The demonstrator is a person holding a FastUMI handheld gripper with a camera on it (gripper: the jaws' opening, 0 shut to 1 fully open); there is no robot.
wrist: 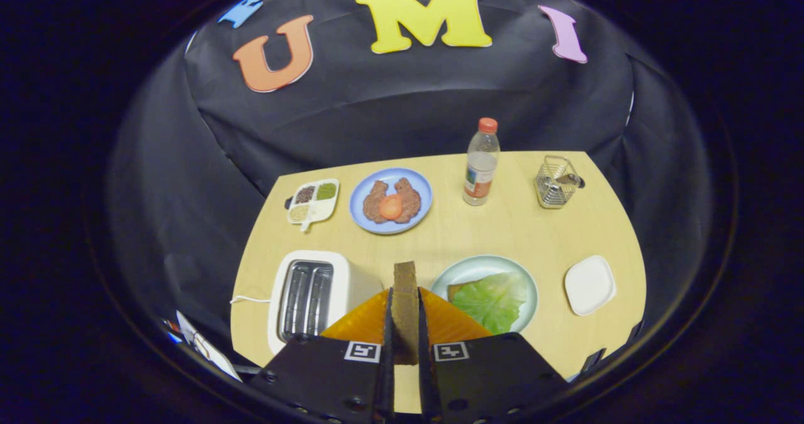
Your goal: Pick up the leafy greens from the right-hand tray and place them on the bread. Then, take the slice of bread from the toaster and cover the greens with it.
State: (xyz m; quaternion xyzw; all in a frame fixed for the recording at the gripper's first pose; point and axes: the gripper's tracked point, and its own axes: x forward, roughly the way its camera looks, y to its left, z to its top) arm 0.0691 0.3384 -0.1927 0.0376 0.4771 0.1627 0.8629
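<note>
My gripper (405, 323) is shut on a slice of brown bread (405, 298), held upright and edge-on between both fingers, raised above the table. Just to its left stands the white toaster (314, 295) with its slots showing dark. To the right of the fingers sits a pale green plate (483, 267) holding a bread slice, a brown corner of which (453, 291) peeks out under the leafy greens (493, 301) lying on it. A small white square tray (589, 284) lies further right with nothing on it.
Beyond the fingers, a blue plate (391, 201) carries two meat patties and a tomato slice. A divided dish of grains (313, 201) sits at its left, a water bottle (481, 163) and a wire basket (556, 182) at its right. The toaster's cord (248, 299) trails left.
</note>
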